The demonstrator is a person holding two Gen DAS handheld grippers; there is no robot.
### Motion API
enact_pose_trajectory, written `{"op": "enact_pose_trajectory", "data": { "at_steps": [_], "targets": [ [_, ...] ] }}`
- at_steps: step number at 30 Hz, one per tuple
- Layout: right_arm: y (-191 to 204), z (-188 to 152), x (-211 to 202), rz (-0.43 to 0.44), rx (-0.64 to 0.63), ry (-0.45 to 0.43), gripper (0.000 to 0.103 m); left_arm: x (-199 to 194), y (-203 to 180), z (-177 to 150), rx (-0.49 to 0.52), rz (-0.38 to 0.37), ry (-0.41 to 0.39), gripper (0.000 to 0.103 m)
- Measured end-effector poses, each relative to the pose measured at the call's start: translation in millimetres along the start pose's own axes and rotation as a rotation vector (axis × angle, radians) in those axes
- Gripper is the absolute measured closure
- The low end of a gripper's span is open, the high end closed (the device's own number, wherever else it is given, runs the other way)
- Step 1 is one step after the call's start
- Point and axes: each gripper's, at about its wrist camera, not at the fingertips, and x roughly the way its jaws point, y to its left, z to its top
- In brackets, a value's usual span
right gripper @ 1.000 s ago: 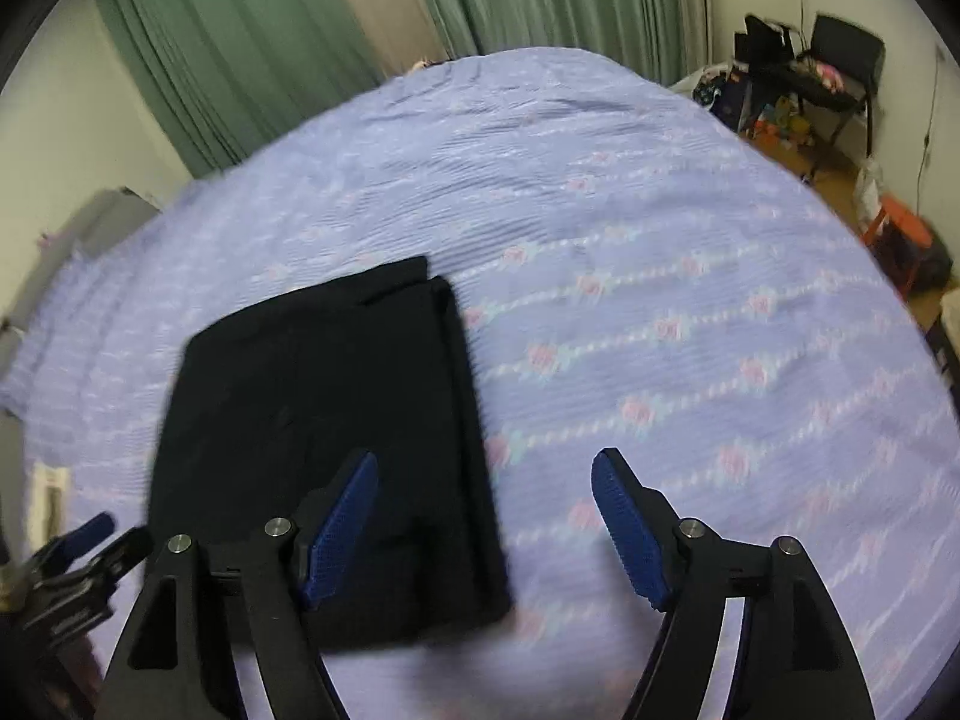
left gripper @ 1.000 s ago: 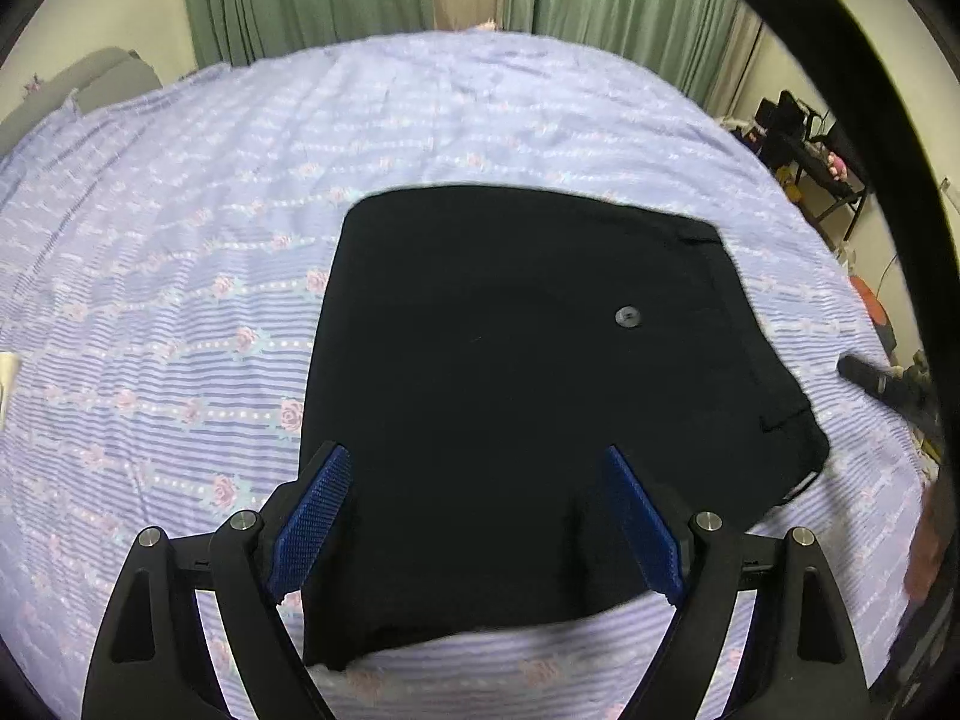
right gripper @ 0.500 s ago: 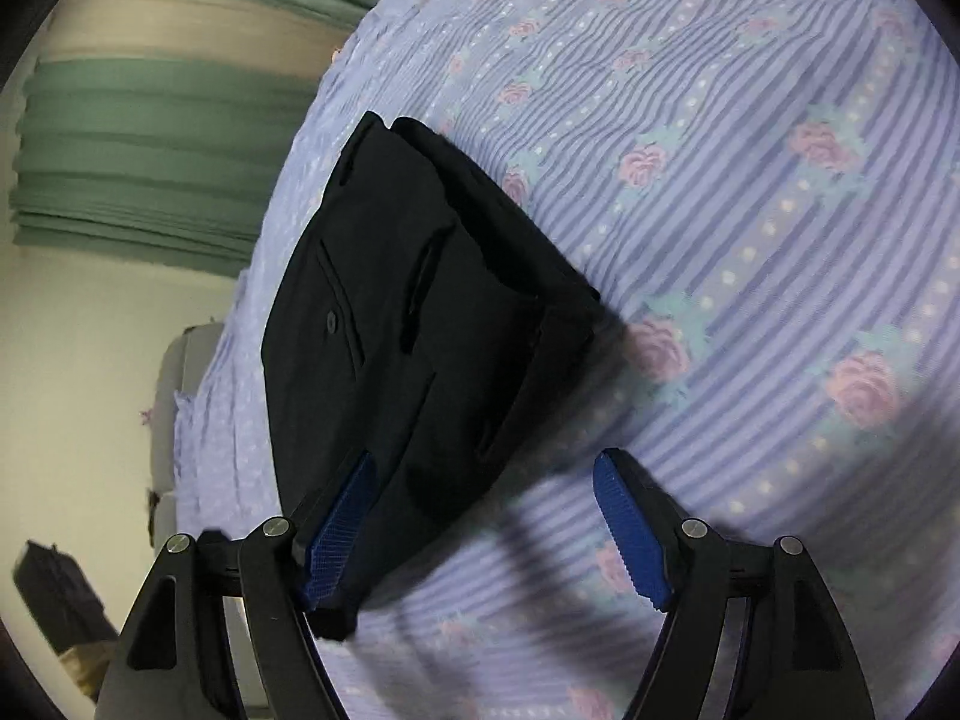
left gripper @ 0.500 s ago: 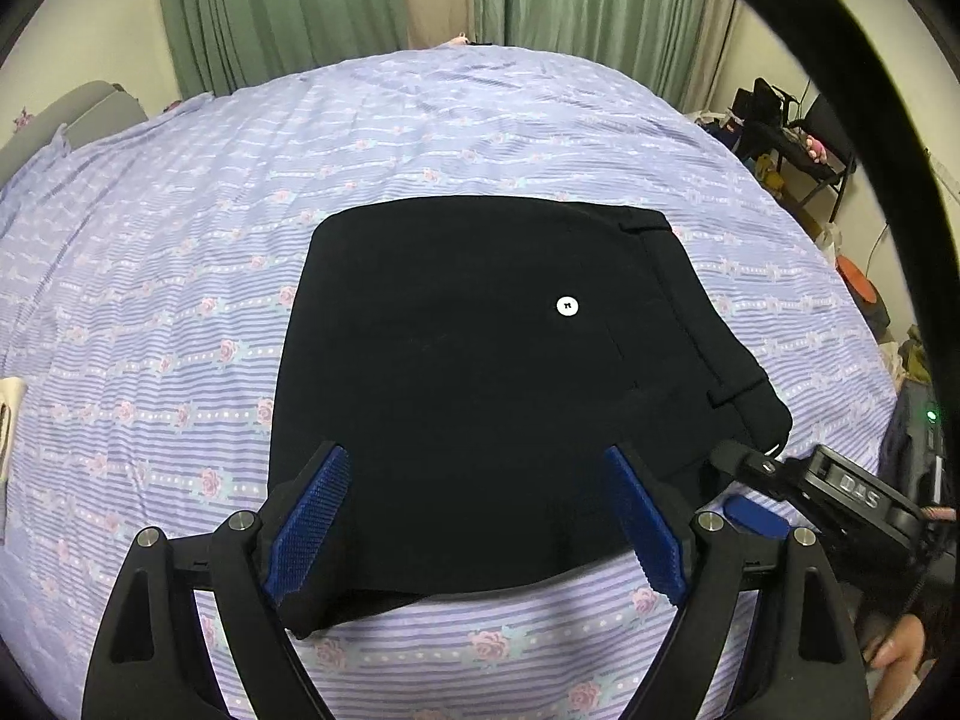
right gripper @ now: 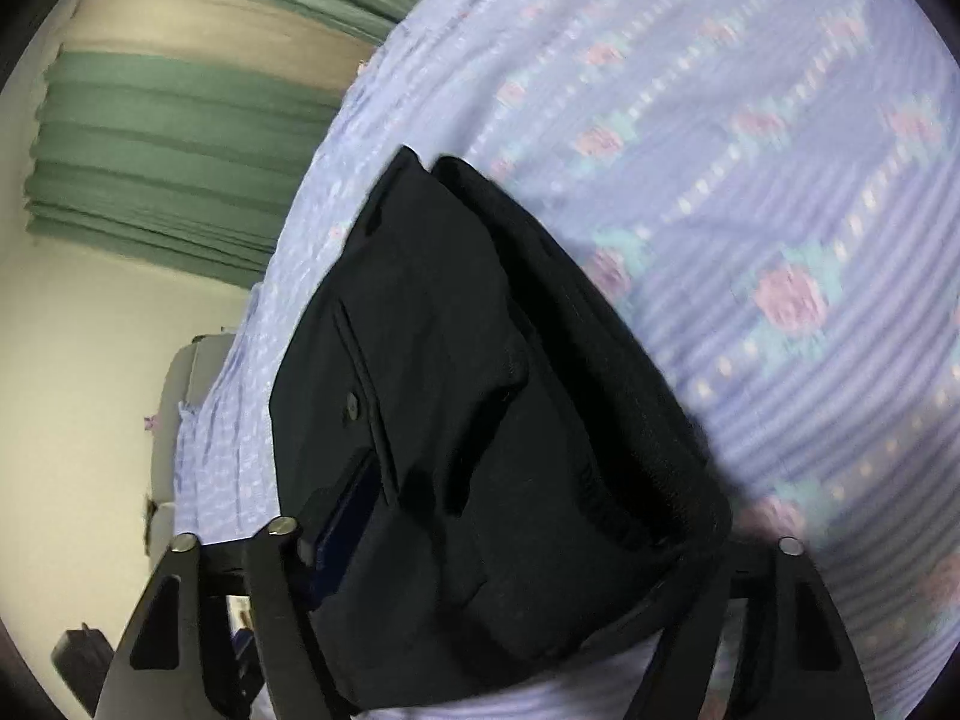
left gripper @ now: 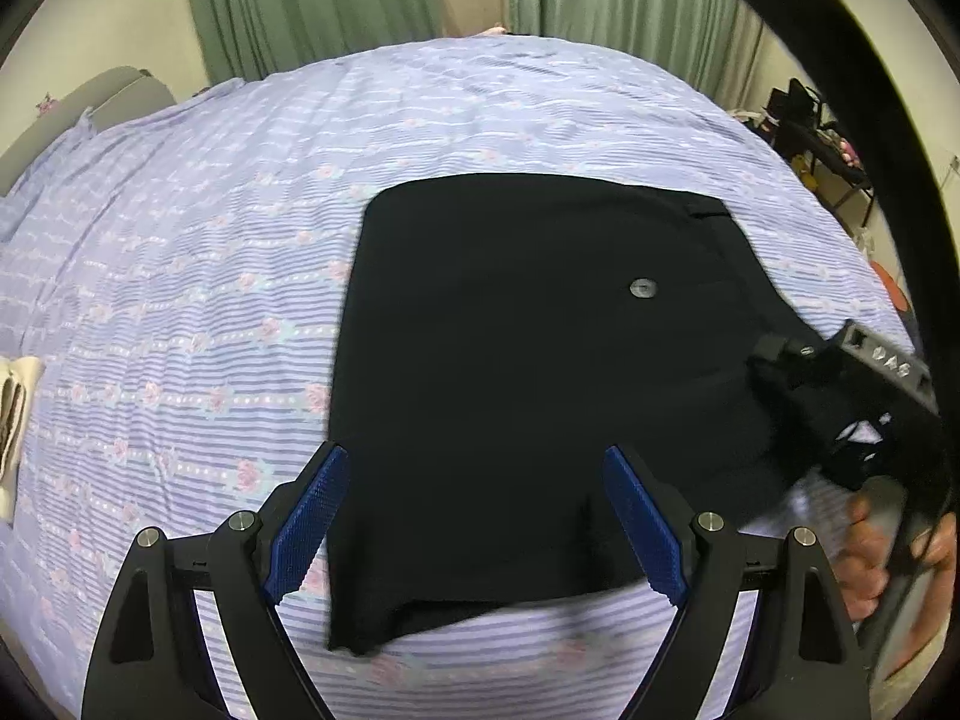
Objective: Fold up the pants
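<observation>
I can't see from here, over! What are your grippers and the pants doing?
Left gripper open, above pants. Right gripper around waistband corner; closure unclear. Pants folded on bed. Nothing in the way.

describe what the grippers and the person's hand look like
The left gripper has a matte black angular frame with silver pivot bolts and two fingers lined with textured blue pads. The right gripper is black with white markings. The bare-skinned hand shows no sleeve.

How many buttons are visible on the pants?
1. A single button sits on the upper layer of the folded pants, toward the waistband side; the right wrist view shows the same one. Others may be hidden in the folds.
</observation>
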Motion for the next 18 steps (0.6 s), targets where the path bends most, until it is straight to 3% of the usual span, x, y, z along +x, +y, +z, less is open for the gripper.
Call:
{"op": "enact_pose_trajectory", "data": {
  "at_steps": [4, 6, 9, 14, 18],
  "targets": [
    [14.3, -4.9, 0.1, -0.08, -0.088, -0.021, 0.042, 11.5, 29.7, 0.8, -0.038, -0.013, 0.016, 0.016],
    [9.9, -2.4, 4.6, -0.116, -0.072, -0.024, 0.053, 18.9, 49.2, 1.4, -0.088, -0.039, 0.028, 0.016],
    [4.5, -1.2, 6.1, -0.17, -0.035, -0.027, 0.059, 32.0, 71.6, 3.3, -0.139, -0.087, 0.056, 0.016],
    [39.5, -13.6, 5.4, -0.356, -0.264, -0.057, 0.065, 61.1, 105.6, 16.5, -0.246, -0.264, 0.098, 0.017],
    [40.8, -16.8, 6.0, -0.374, -0.313, -0.051, 0.066, 89.1, 116.4, 31.0, -0.259, -0.354, 0.137, 0.026]
  ]
}}
